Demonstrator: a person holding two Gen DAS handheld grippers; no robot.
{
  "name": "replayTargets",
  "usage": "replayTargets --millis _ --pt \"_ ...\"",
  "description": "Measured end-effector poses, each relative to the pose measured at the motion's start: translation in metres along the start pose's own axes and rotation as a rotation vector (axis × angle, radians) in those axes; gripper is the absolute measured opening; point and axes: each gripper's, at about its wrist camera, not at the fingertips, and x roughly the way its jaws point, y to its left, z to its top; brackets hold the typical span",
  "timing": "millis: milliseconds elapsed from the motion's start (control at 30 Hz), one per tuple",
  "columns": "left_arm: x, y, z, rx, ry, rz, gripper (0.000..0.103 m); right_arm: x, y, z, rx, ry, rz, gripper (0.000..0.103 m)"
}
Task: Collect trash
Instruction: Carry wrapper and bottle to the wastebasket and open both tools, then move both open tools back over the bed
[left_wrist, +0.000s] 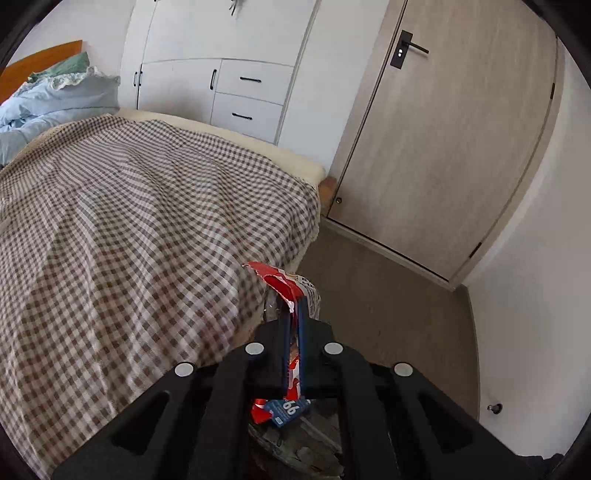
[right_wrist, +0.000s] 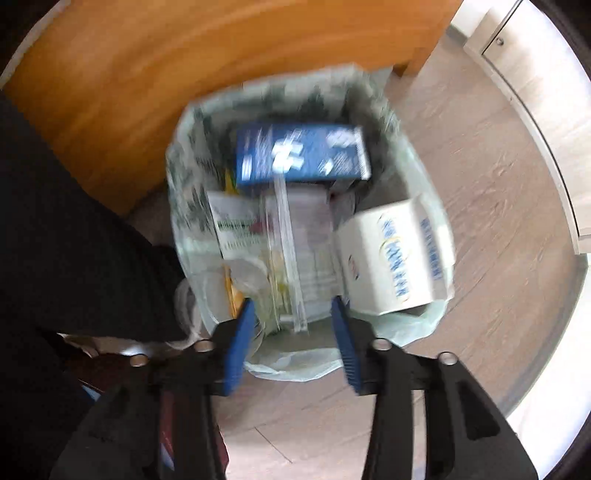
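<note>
Wrapper lengthwise along left tool

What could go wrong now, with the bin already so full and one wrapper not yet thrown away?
1. The white carton leans over the edge of the trash bin; a push might tip it onto the floor.
2. The left gripper is shut on a torn red wrapper; its loose end may snag or stick to the pads on release.
3. The right gripper stands open above the bin, and the blurred view makes aiming uncertain.

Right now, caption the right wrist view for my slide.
Open right claw above a lined trash bin holding boxes.
</note>
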Motion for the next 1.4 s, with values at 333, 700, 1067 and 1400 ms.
replayTargets --millis 333,700,1067,1400 --pt "0.084 0.004 -0.036 -0.094 0.286 -0.016 0.001 -0.046 -0.035 0.018 0.101 -0.13 0.01 0.049" --pt "0.143 -0.011 -0.067 -0.125 0.45 -0.025 0.046 -0.045 -0.059 0.014 0.168 -0.135 -0.01 0.049" --pt "0.117 -0.001 -0.066 -0.145 0.367 0.005 0.053 -0.051 -0.056 0.015 0.155 -0.149 -0.012 0.049" --pt "0.105 -0.004 -0.055 -0.131 0.326 -0.022 0.059 -0.072 -0.046 0.021 0.137 -0.202 -0.06 0.053"
